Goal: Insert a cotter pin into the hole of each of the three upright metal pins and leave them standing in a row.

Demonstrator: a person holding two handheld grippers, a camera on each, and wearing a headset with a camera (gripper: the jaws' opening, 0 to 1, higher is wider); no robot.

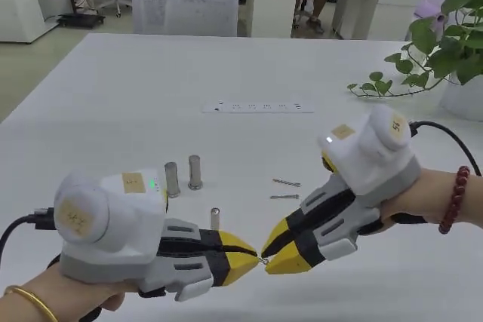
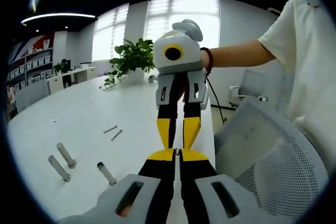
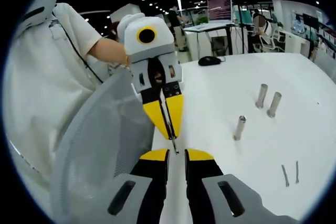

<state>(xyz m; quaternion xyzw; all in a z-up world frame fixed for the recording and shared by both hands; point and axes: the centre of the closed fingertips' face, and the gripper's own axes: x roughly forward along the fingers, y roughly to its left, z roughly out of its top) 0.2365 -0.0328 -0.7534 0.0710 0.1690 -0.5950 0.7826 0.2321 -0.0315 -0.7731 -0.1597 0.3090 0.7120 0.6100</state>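
The left gripper (image 1: 249, 256) is clamped on a thin cotter pin (image 3: 169, 124), which lies along its closed yellow jaws and sticks out past the tips. The right gripper (image 1: 273, 256) meets it tip to tip, its jaws a narrow gap apart around the pin's free end. Both hover above the table (image 1: 113, 96). Three metal pins (image 1: 195, 172) stand upright just behind the left gripper, and two more cotter pins (image 1: 287, 182) lie flat behind the right one.

table (image 1: 113, 111): white | metal pins (image 1: 195, 172): three upright | cotter pins (image 1: 286, 182): two lying | power strip (image 1: 258, 106) | potted plant (image 1: 464, 99)
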